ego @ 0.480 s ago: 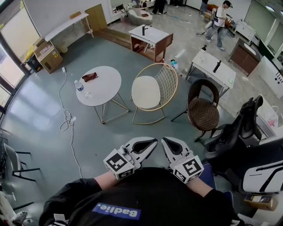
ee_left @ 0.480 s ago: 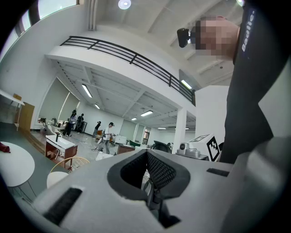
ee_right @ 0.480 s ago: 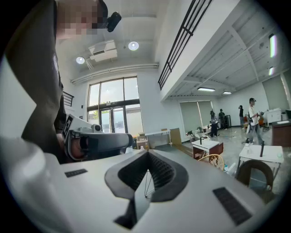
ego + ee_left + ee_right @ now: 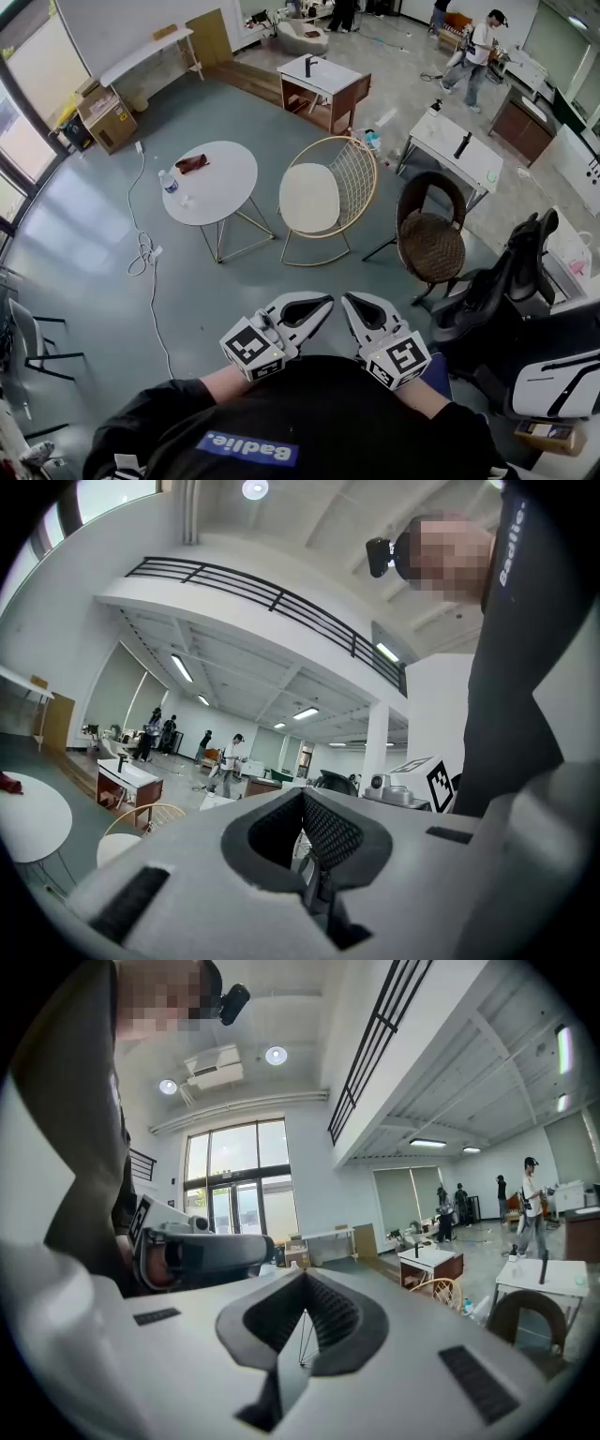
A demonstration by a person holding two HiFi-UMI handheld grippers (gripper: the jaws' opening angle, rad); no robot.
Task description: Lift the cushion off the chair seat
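A cream cushion lies on the seat of a gold wire chair in the middle of the floor, beside a round table. Both grippers are held low against the person's chest, far short of the chair. My left gripper has its jaws together with nothing between them, and so does my right gripper. In the left gripper view the left gripper points level, with the chair small at lower left. In the right gripper view the right gripper shows only a thin slit between its pads.
A round white table with a bottle and a brown item stands left of the chair. A dark rattan chair and a black office chair stand to the right. A cable runs over the floor. People walk at the back.
Both grippers stay where they were. A person at the far back right has walked a little to the right.
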